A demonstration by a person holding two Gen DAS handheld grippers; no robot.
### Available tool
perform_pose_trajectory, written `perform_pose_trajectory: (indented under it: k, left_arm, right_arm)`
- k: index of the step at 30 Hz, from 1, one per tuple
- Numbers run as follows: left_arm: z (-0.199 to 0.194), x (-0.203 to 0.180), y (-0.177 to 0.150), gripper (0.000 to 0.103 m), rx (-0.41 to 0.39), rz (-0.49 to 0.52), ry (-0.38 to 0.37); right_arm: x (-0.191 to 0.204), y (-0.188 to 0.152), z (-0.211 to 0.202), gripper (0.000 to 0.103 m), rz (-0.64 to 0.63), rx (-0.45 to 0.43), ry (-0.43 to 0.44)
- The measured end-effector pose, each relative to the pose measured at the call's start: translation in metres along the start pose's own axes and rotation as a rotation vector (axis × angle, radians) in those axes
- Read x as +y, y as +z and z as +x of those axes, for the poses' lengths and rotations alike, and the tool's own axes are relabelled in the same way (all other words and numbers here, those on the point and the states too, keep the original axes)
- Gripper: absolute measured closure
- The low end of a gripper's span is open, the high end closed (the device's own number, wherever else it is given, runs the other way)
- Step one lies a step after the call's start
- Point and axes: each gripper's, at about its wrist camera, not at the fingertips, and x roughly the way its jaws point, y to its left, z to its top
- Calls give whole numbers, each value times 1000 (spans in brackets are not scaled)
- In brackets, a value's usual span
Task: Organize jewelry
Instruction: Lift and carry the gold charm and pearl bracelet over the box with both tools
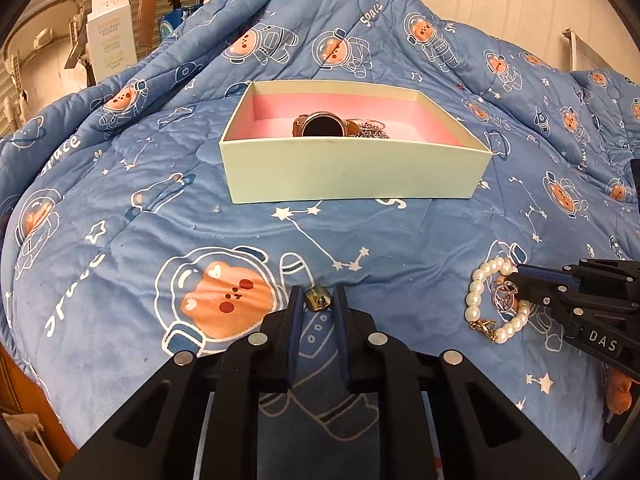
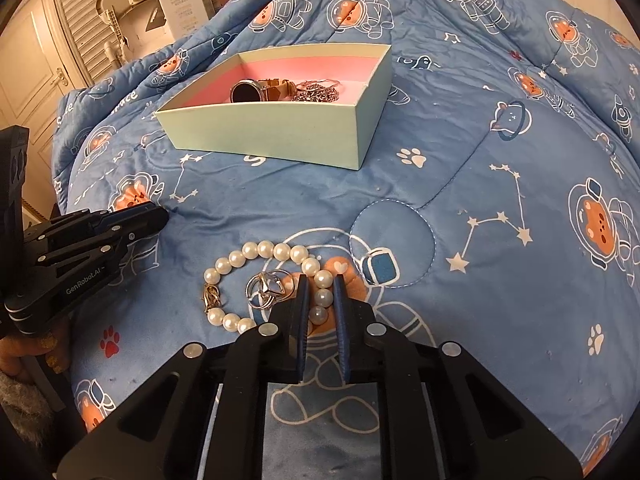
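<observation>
While a blue quilt (image 1: 168, 216) printed with astronaut bears fills both views, a pale green box (image 1: 352, 176) with a pink lining sits at upper centre, holding a watch (image 1: 323, 125) and a silver chain (image 2: 318, 94). Low in the right wrist view, the right gripper (image 2: 320, 300) pinches the pearl bracelet (image 2: 264, 250), a silver ring (image 2: 266, 286) lying inside its loop. At bottom centre of the left wrist view, the left gripper (image 1: 318, 300) is pressed onto a small gold ring (image 1: 316, 299).
</observation>
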Motion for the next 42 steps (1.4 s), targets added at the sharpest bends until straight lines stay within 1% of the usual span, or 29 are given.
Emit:
perform_pose_trajectory:
  k: [4, 5, 15, 22, 32, 42]
  left_arm:
    - [-2, 0, -1, 89, -8, -4, -3]
    - [-3, 1, -1, 89, -11, -9, -7]
    - [-18, 3, -5, 89, -36, -36, -31]
    - [-30, 4, -5, 89, -55, -50, -44]
    - [-51, 3, 3, 89, -93, -57, -69]
    - [-74, 1, 23, 89, -143, -27, -85]
  right_arm:
    - [0, -1, -2, 91, 1, -12, 5]
    - [0, -2, -4, 93, 1, -17, 9]
    - [3, -4, -18, 93, -28, -62, 36]
    - [11, -1, -39, 93, -53, -113, 67]
    - [43, 13, -82, 93, -132, -203, 168]
    - [60, 40, -106, 93, -183, -267, 205]
